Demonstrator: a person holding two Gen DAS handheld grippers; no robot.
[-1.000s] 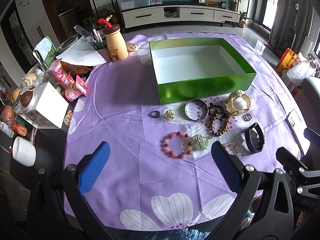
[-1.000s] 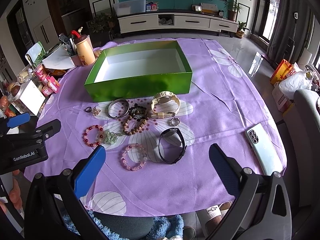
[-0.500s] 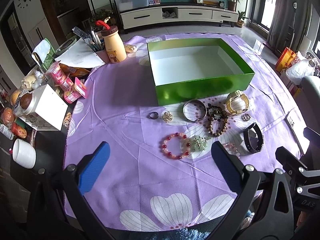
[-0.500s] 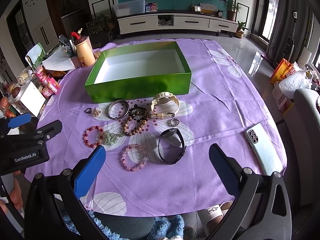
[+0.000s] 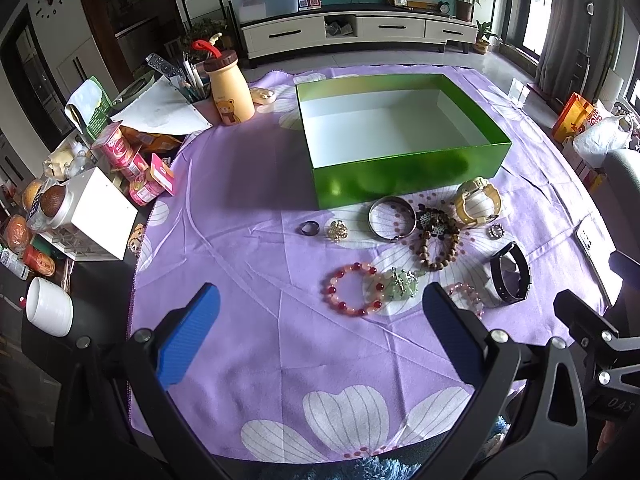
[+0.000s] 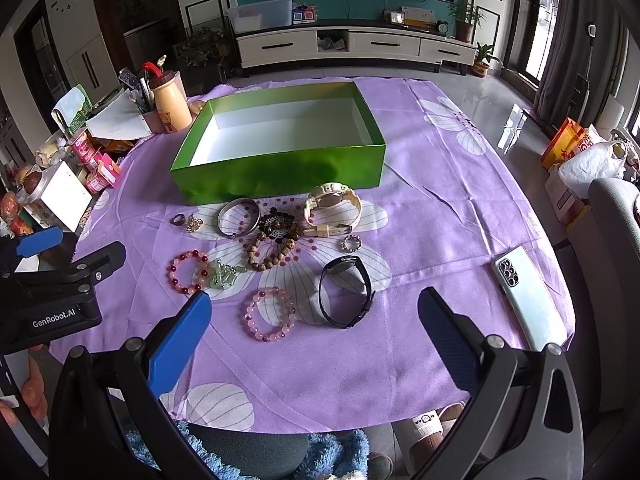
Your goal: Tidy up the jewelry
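An empty green box stands on the purple flowered cloth. Jewelry lies in front of it: a dark ring, a gold charm, a silver bangle, a wooden bead bracelet, a cream watch, a red bead bracelet, a green jade pendant, a pink bead bracelet, a black band and a small sparkly ring. My left gripper is open and empty, near the red bracelet. My right gripper is open and empty, over the pink bracelet.
A phone lies near the cloth's right edge. At the left are a bear bottle, a pen holder, snack cups, a white box and a white mug. A grey chair stands at the right.
Both views have shifted very slightly; the jewelry and the box have not moved. Both grippers remain open and empty.
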